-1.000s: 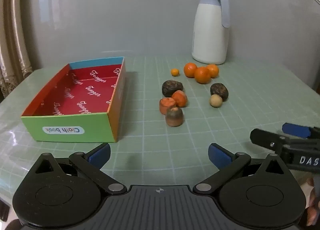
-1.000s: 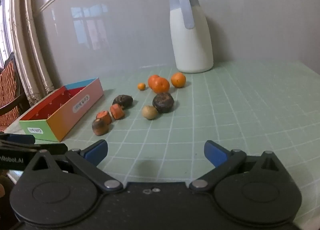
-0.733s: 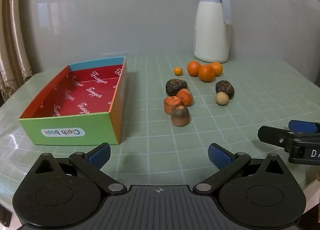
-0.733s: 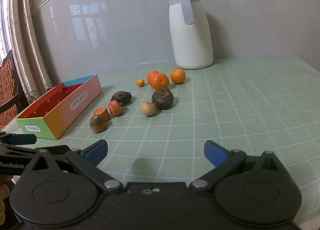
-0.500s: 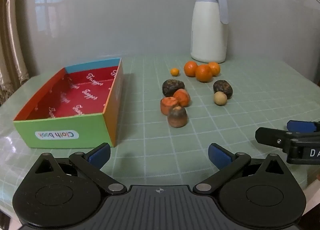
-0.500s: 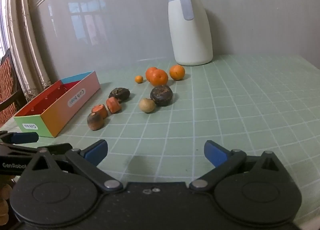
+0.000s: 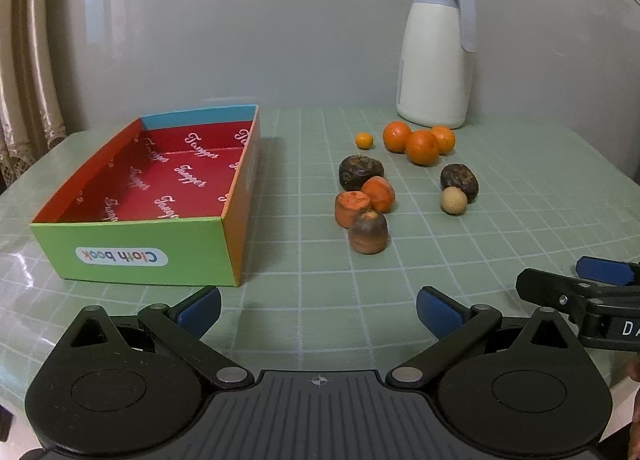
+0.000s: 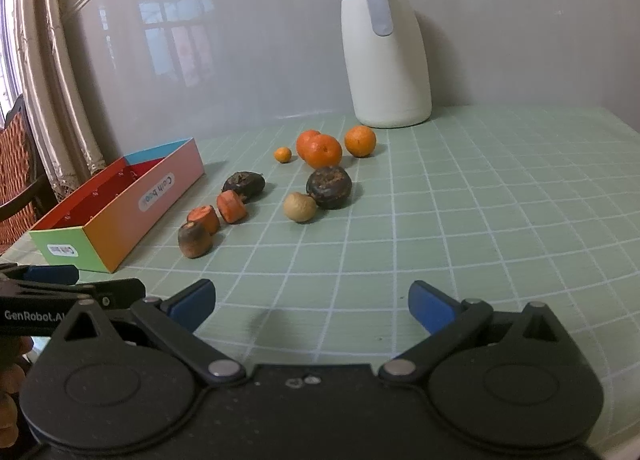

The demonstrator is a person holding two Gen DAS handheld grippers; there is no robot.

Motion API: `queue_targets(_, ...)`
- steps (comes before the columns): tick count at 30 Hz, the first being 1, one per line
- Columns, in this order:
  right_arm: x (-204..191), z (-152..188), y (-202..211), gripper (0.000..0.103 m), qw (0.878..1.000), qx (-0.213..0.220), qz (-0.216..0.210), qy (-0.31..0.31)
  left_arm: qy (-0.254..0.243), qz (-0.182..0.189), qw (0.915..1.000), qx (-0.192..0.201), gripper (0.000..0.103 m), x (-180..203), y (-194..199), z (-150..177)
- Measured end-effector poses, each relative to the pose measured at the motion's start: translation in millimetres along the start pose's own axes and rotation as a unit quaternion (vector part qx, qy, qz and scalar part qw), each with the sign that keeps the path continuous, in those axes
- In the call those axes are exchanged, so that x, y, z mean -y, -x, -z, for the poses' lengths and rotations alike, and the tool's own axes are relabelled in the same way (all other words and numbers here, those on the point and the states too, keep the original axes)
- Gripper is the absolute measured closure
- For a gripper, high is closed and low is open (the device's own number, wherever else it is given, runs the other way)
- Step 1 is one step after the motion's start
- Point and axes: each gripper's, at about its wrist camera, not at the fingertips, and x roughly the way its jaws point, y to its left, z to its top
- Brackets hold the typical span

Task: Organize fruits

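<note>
while both grippers hang low over the near edge of the green checked table, the left gripper and the right gripper each have their blue fingertips spread wide with nothing between them. the empty red-lined box sits to the left, well apart from the fruit, and looks light enough to slide if bumped. among the fruit, the three oranges are the largest, clustered near the white jug; they look firm and round, so a grip across the widest middle is safest against rolling. the two dark wrinkled fruits appear softer, possibly overripe, though the fisheye view is too coarse to be sure, and call for a gentle squeeze. the three stubby cut pieces, two orange and one browned, lie touching one another; their curved sides offer a fair hold. the pale round fruit rests against one dark fruit, and the tiny orange one is smallest and likeliest to slip out.
</note>
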Motion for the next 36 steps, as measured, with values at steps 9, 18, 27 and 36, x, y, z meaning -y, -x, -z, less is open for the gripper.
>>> queue_targets(9,1.4,-0.9,3.5,0.000,1.000,0.005,-0.002,-0.005,0.002,0.000,1.0000,0.001,0.000,0.3,3.6,-2.2)
queue_targets(18,2.4,-1.0,4.8,0.000,1.000,0.006,-0.005,-0.009,0.000,-0.002,1.0000,0.004,0.000,0.1,6.2,-2.7)
queue_targets(27,1.5,-0.3,3.9,0.000,1.000,0.004,-0.004,-0.008,0.003,-0.004,1.0000,0.004,0.000,-2.6,7.4,-2.5)
queue_targets(36,1.2,-0.1,3.9,0.000,1.000,0.004,-0.004,-0.008,0.004,-0.003,1.0000,0.002,0.000,-3.2,6.1,-2.5)
